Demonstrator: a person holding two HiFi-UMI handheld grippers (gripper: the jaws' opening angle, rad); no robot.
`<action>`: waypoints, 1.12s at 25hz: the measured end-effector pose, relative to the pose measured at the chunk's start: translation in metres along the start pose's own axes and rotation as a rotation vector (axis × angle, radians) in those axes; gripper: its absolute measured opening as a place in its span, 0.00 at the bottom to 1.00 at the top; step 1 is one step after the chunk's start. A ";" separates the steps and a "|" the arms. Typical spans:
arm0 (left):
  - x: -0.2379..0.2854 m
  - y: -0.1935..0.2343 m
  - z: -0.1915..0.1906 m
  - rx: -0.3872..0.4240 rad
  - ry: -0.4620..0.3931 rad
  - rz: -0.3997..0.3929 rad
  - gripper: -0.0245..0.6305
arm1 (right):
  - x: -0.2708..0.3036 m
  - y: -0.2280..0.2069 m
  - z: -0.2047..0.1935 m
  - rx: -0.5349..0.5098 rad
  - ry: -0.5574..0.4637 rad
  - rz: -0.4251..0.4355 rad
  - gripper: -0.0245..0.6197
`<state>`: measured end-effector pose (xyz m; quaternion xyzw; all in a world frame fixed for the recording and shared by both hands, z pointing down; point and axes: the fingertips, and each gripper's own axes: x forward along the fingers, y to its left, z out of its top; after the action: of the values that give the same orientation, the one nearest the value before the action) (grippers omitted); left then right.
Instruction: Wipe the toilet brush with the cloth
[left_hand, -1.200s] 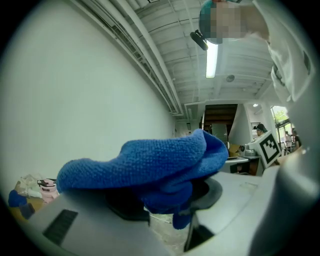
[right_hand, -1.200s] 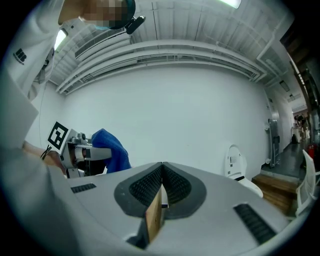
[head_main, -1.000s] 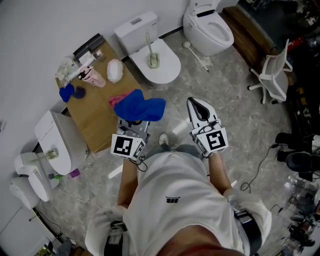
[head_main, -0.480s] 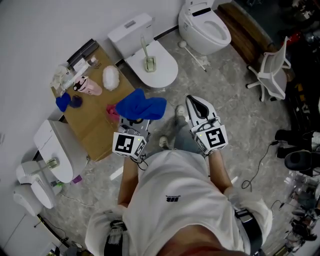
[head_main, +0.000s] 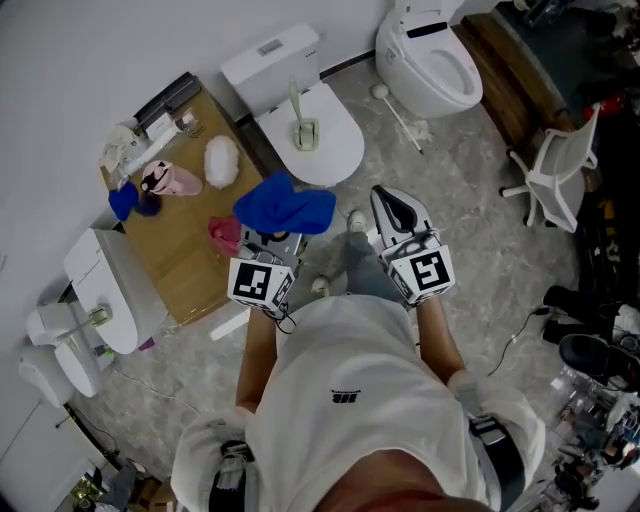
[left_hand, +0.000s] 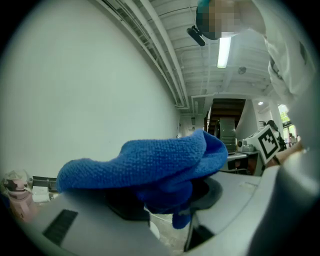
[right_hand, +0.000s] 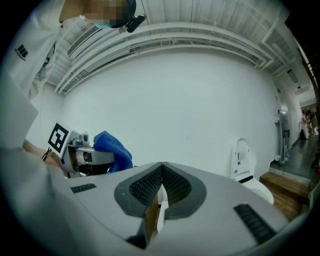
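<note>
A toilet brush (head_main: 301, 113) stands in its holder on the closed lid of the white toilet (head_main: 335, 150) ahead of me. My left gripper (head_main: 273, 238) is shut on a bunched blue cloth (head_main: 286, 209), which in the left gripper view drapes over the jaws as the blue cloth (left_hand: 150, 164) and hides the fingertips. My right gripper (head_main: 384, 195) is shut with nothing between its ribbed pads (right_hand: 147, 185) and is held level beside the left one. From the right gripper view, the cloth (right_hand: 113, 148) shows at left. Both grippers are short of the toilet.
A wooden table (head_main: 192, 262) at left carries a pink bottle (head_main: 168, 179), a white ball (head_main: 221, 159) and a pink rag (head_main: 224, 234). A second, open toilet (head_main: 440, 62) stands at the back right, with another brush (head_main: 398, 115) on the floor. A white chair (head_main: 560, 175) is at right.
The person has stepped forward, and both grippers have travelled with them towards the lidded toilet. The pink rag now shows left of the blue cloth. Both grips are unchanged.
</note>
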<state>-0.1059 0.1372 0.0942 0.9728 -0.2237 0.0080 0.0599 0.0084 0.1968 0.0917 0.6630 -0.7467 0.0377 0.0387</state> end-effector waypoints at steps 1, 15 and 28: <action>0.010 0.004 -0.001 -0.002 0.005 0.012 0.32 | 0.009 -0.009 -0.001 0.002 0.009 0.016 0.03; 0.123 0.065 -0.045 -0.064 0.085 0.220 0.32 | 0.125 -0.105 -0.042 -0.008 0.123 0.275 0.03; 0.166 0.114 -0.122 -0.093 0.169 0.319 0.32 | 0.206 -0.123 -0.121 -0.052 0.203 0.454 0.03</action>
<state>-0.0049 -0.0219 0.2352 0.9170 -0.3696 0.0887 0.1213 0.1071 -0.0078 0.2350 0.4700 -0.8694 0.0924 0.1211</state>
